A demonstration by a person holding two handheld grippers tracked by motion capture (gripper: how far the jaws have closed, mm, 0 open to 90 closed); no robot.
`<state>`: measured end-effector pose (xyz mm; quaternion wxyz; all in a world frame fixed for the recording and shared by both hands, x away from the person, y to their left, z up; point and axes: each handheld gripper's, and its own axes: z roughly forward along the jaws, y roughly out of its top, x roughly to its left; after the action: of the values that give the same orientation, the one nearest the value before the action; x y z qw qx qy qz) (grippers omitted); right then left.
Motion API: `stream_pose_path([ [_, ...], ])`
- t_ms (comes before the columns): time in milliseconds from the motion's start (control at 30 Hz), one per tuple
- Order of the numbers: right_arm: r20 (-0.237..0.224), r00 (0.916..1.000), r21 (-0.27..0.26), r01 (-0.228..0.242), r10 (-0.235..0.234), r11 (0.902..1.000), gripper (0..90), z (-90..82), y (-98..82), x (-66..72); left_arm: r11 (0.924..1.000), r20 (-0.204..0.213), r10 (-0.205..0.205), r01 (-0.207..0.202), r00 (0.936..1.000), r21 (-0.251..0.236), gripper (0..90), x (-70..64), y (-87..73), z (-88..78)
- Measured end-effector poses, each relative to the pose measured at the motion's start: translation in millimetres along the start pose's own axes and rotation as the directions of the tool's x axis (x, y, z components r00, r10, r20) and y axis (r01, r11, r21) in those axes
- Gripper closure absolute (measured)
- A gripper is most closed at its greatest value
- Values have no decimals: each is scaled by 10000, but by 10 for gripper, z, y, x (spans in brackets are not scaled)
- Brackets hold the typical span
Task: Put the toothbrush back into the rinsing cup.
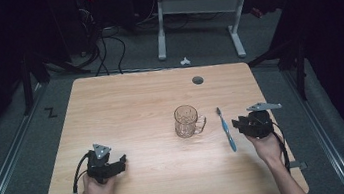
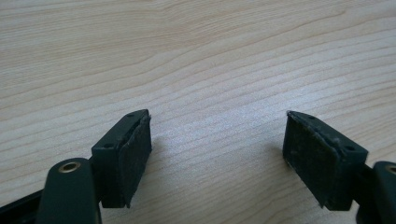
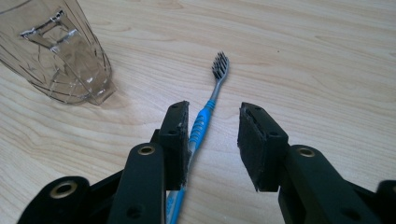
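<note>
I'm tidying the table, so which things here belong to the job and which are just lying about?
In the job:
- blue toothbrush, lying between the right tool's open jaws
- glass mug, standing beside it

Lying about:
- small white object on the floor beyond the table
</note>
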<state>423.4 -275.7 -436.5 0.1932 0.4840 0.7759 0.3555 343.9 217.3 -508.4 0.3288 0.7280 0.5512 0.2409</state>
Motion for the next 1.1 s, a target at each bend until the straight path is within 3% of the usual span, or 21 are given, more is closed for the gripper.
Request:
stream_pose_path([
  [667, 23, 9997, 254, 242, -243, 9994, 634, 31, 220, 32, 10000, 1, 3, -3, 10000, 3, 242, 0, 0, 0],
  [1100, 107, 9984, 740, 539, -548, 9958, 634, 132, 385, 50, 10000, -2, 4, -4, 10000, 2, 242, 0, 0, 0],
])
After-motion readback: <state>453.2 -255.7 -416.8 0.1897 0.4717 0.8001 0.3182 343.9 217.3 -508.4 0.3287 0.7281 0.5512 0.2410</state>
